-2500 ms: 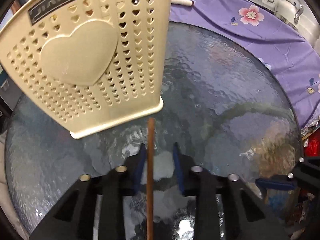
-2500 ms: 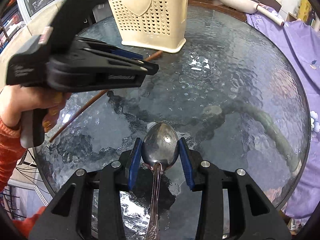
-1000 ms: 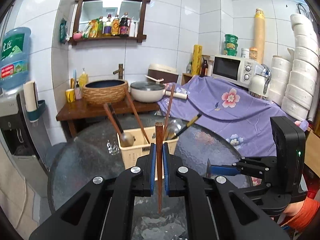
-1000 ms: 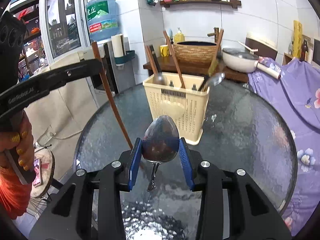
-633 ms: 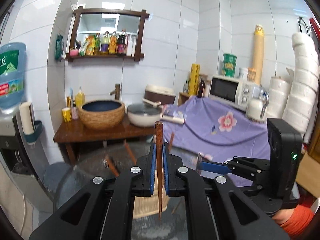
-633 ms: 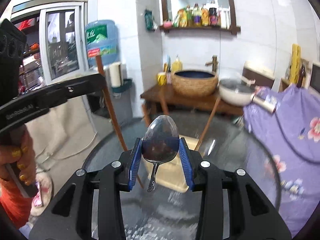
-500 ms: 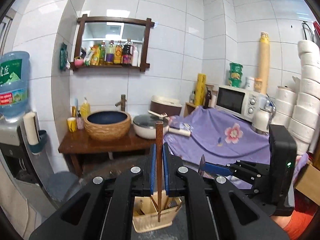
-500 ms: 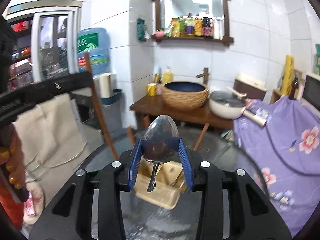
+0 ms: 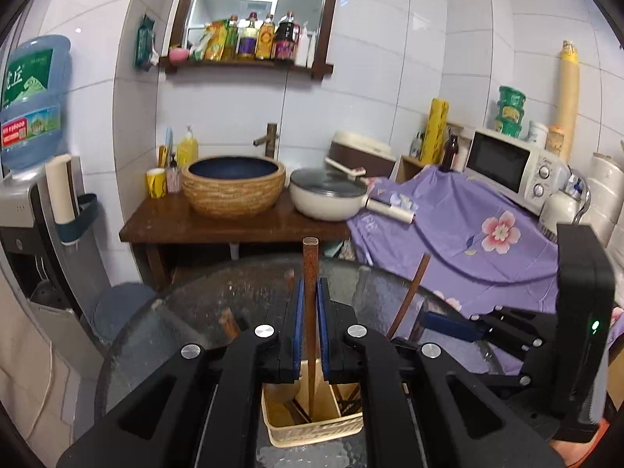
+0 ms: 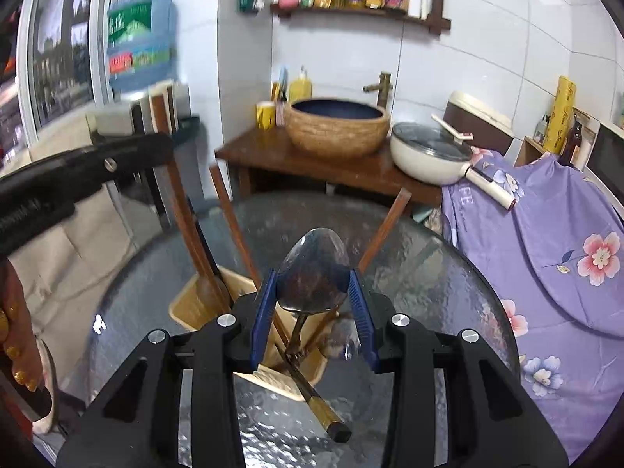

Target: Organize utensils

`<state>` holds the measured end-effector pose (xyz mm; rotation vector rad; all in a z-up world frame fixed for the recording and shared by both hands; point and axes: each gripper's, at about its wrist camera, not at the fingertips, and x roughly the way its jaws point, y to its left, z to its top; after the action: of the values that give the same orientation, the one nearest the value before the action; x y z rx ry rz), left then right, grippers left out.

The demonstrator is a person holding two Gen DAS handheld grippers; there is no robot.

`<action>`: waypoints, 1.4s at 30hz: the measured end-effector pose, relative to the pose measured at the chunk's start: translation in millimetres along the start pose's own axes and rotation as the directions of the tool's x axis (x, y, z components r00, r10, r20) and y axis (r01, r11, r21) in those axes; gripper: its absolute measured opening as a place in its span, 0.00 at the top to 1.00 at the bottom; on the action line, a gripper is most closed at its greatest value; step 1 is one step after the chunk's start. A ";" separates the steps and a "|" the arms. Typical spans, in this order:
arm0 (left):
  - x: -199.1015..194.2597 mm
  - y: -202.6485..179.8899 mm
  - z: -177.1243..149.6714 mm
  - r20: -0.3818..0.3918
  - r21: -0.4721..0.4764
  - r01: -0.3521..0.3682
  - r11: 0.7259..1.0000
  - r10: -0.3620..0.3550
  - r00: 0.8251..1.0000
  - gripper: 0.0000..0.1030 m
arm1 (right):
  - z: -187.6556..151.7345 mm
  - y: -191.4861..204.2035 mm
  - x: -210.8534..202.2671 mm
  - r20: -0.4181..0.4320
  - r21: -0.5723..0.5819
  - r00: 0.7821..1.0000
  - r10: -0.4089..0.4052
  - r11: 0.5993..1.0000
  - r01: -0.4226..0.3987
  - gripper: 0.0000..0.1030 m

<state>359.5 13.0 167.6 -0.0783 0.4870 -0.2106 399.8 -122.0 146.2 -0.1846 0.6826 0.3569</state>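
left gripper (image 9: pixel 308 308): clamped on thin brown wooden chopstick (image 9: pixel 310 273) | right gripper (image 10: pixel 314 292): pinched on shiny steel spoon (image 10: pixel 314 273) bowl | both held above cream perforated plastic utensil basket (image 9: pixel 312 425) | risk: crowded handles may deflect them, tipping basket

Round glass table (image 9: pixel 249 292), textured top. Behind it a dark wooden counter (image 9: pixel 163 226) with woven basin (image 9: pixel 234 185), blue inside; wooden faucet (image 9: pixel 269 140) at its back. Cream lidded pan (image 9: pixel 327 199) just beside the basin, handle resting on purple floral cloth (image 9: pixel 468 226). White microwave (image 9: pixel 511 167) further right. Wall shelf of bottles (image 9: pixel 253 39) under a framed mirror. Blue water jug (image 9: pixel 33 97) on dispenser at left; yellow cup (image 9: pixel 156 182) near basin
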 end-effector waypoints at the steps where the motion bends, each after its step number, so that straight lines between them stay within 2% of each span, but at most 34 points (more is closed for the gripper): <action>1: 4.2 0.5 -4.3 -0.014 0.001 0.002 1.000 -0.002 1.000 0.93 | -1.1 -0.6 3.5 -0.017 -0.006 1.000 -0.006 1.000 0.006 0.63; 5: 16.9 -1.6 -21.3 -0.066 0.032 0.004 0.999 -0.002 0.998 0.93 | -5.6 0.6 12.6 -0.072 -0.037 0.997 0.001 0.999 -0.003 0.62; 6: 19.4 -1.5 -24.6 -0.080 0.036 0.012 0.999 -0.009 0.997 0.93 | -6.4 2.2 13.4 -0.078 -0.046 0.997 -0.004 0.999 0.001 0.57; 8: 22.5 -0.7 -30.9 -0.092 0.036 0.012 0.999 -0.009 0.996 0.93 | -7.4 1.7 10.6 -0.060 -0.055 0.998 -0.025 0.998 0.022 0.38; 10: 21.1 2.0 -33.8 -0.088 0.025 0.014 1.000 -0.012 0.996 0.92 | -7.4 -1.1 5.4 -0.034 -0.051 0.999 -0.031 0.998 0.030 0.36; 12: 16.1 2.5 -33.0 -0.077 0.019 0.021 1.000 -0.020 0.997 0.78 | -7.6 -3.4 -7.2 0.010 -0.045 0.999 -0.043 0.998 0.043 0.36; 14: 3.8 0.0 -32.4 -0.044 0.031 0.017 0.999 -0.016 0.999 0.46 | -10.4 -4.3 -27.6 0.077 -0.038 0.996 -0.047 0.998 0.050 0.29; 15: -5.7 -1.9 -33.3 -0.015 0.042 0.003 0.999 -0.003 1.000 0.40 | -13.3 -5.3 -40.0 0.119 -0.029 0.991 -0.052 0.998 0.056 0.26; 16: -14.5 -3.2 -34.4 0.011 0.055 -0.007 0.998 0.006 1.000 0.26 | -16.2 -6.5 -52.8 0.166 -0.020 0.984 -0.057 0.998 0.062 0.17; 17: -28.5 -3.4 -37.4 0.053 0.063 -0.020 0.998 0.016 0.998 0.14 | -22.5 -6.3 -68.9 0.225 -0.020 0.972 -0.074 0.997 0.080 0.13; 18: -39.4 -2.6 -40.8 0.083 0.068 -0.030 0.997 0.025 0.996 0.08 | -30.0 -5.1 -83.6 0.282 -0.027 0.955 -0.092 0.994 0.104 0.08; 21: -78.2 1.7 -60.9 0.184 0.090 -0.094 0.992 0.076 0.980 0.06 | -59.6 -1.8 -124.8 0.427 -0.022 0.893 -0.145 0.985 0.171 0.05; 23: -97.8 7.2 -73.9 0.224 0.083 -0.116 0.990 0.095 0.970 0.06 | -85.3 2.9 -142.2 0.465 -0.022 0.872 -0.152 0.983 0.183 0.05; 26: -128.9 20.5 -99.9 0.271 0.023 -0.137 0.990 0.125 0.954 0.06 | -121.4 8.5 -151.2 0.464 -0.018 0.875 -0.138 0.986 0.165 0.05; 31: -161.4 25.3 -158.9 0.303 -0.019 -0.121 0.993 0.121 0.945 0.06 | -190.4 23.2 -152.2 0.430 0.009 0.900 -0.068 0.997 0.071 0.05; 34: -166.1 16.7 -200.2 0.274 -0.002 -0.123 0.992 0.118 0.954 0.06 | -229.2 34.4 -151.1 0.422 0.049 0.904 -0.061 0.998 0.045 0.05; 37: -169.6 2.7 -237.0 0.243 0.006 -0.139 0.990 0.134 0.961 0.06 | -267.0 44.2 -152.7 0.394 0.095 0.919 -0.035 0.996 -0.002 0.05; 42: -184.1 -14.2 -271.7 0.225 0.047 -0.137 0.989 0.124 0.967 0.06 | -304.3 50.2 -166.6 0.388 0.149 0.921 -0.029 0.988 -0.031 0.05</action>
<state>69.8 32.9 13.8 -0.0082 0.2617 -0.0859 83.8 -204.8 19.0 0.0349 0.3130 0.3282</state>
